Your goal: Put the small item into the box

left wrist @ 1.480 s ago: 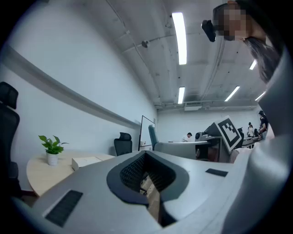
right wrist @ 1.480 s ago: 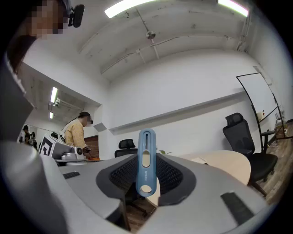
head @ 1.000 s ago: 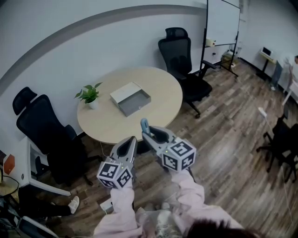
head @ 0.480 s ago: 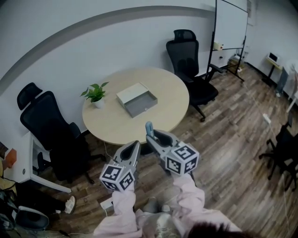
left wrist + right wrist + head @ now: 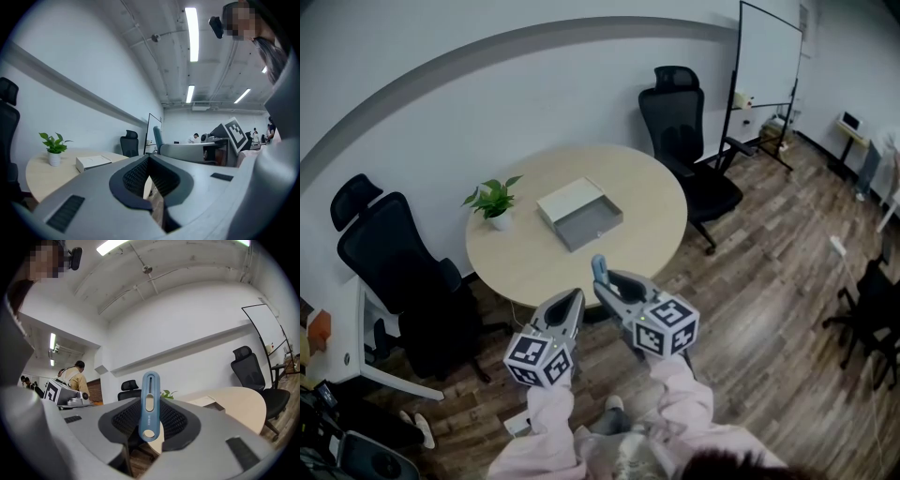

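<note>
right gripper (image 5: pixel 150 423) is clamped on small blue item (image 5: pixel 150 404), long axis held upright | left gripper (image 5: pixel 149 161): jaws closed together, nothing held | open box (image 5: pixel 581 214) is seen up-frame on round table (image 5: pixel 661 202), well apart; right gripper is placed nearer

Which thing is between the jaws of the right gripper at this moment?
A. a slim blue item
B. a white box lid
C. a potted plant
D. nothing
A: in the right gripper view, the right gripper is closed on a slim blue item that stands upright between its jaws.
</note>
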Tool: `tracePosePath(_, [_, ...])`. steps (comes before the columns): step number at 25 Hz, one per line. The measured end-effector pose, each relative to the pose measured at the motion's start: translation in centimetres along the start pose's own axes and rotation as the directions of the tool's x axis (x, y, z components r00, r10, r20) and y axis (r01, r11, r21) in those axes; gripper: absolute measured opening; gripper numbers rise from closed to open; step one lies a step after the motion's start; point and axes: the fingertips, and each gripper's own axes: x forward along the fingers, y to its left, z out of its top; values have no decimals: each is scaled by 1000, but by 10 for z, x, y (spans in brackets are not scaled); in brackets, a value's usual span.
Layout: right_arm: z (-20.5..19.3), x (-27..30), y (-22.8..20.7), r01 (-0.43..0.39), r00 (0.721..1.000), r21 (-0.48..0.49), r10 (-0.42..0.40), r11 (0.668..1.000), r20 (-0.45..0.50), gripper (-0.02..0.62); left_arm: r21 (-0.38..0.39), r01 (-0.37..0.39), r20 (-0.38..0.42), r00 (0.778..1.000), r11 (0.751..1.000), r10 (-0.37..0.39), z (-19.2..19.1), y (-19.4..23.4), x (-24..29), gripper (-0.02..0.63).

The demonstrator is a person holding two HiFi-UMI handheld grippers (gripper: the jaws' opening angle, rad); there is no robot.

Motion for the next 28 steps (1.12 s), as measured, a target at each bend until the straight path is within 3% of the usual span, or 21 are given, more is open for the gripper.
tracePosePath(13, [9,40,-47,63,998,3,-63,998,-18,124,-14,69,-11,998,997,-70,10,42,57,9])
tracePosePath(28, [7,76,-66,93,995,12,-93,996,-27,124,-28,86,-13,996,996,-87,10,83,74,9])
